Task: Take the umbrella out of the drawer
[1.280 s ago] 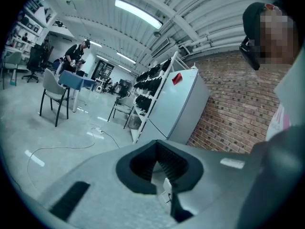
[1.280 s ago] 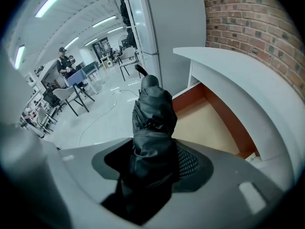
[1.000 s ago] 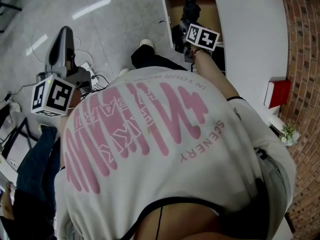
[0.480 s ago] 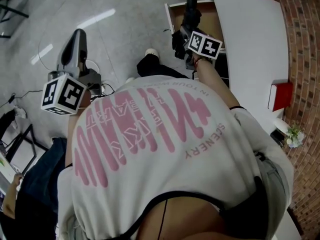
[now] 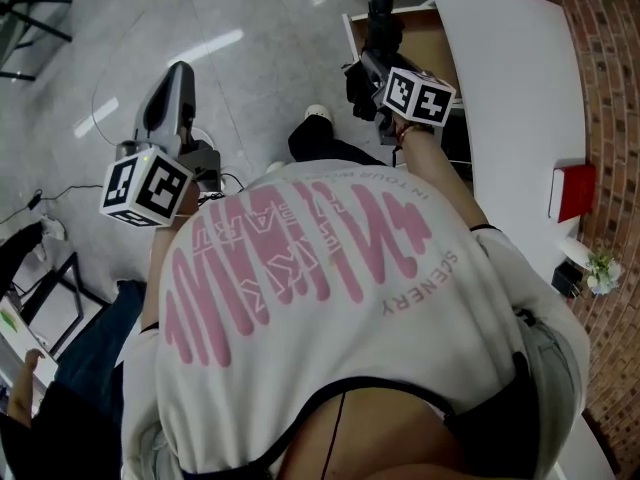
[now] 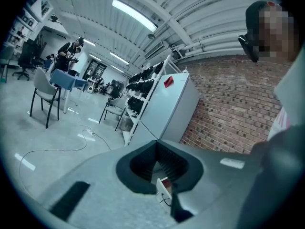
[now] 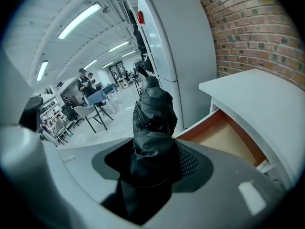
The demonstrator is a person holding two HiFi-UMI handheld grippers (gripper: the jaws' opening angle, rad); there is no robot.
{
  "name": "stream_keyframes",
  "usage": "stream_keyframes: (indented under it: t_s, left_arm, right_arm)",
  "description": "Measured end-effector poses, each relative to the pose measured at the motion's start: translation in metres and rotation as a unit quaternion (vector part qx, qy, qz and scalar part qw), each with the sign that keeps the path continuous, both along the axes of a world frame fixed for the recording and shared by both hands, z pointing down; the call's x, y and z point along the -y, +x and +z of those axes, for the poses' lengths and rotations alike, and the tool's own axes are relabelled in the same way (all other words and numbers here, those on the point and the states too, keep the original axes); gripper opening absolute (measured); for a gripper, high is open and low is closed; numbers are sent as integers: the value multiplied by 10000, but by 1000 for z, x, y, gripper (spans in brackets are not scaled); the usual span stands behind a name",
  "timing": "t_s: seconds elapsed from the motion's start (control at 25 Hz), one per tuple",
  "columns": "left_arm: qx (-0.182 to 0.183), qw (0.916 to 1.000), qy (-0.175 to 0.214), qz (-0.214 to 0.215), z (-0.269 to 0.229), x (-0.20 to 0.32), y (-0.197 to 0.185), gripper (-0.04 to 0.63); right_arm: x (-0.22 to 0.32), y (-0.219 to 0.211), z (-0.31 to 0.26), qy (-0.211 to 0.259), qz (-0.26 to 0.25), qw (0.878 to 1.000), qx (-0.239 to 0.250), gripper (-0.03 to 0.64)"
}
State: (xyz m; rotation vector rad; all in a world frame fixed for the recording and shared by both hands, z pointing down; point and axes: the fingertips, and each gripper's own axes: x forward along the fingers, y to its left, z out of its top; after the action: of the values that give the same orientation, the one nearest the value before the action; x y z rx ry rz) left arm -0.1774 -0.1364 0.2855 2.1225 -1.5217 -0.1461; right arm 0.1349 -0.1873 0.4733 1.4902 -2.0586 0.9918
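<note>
My right gripper (image 7: 152, 173) is clamped on the black umbrella (image 7: 153, 106) mid-frame, near one end, so it might swing and clip the drawer (image 7: 224, 140) rim.

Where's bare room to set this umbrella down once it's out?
The white desktop is bare between the open drawer and the red box. Crowded: the drawer mouth, where the right gripper holds the umbrella, and the desktop's near end by the plant.
</note>
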Motion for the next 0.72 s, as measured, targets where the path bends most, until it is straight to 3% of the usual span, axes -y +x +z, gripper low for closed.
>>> stream_keyframes:
  t_s: [0.72]
  left_arm:
    - [-104,9993,335,91,-22,-20,-7,2]
  right_arm:
    - [-5,-60,-108,1051,-191,9910,802,264]
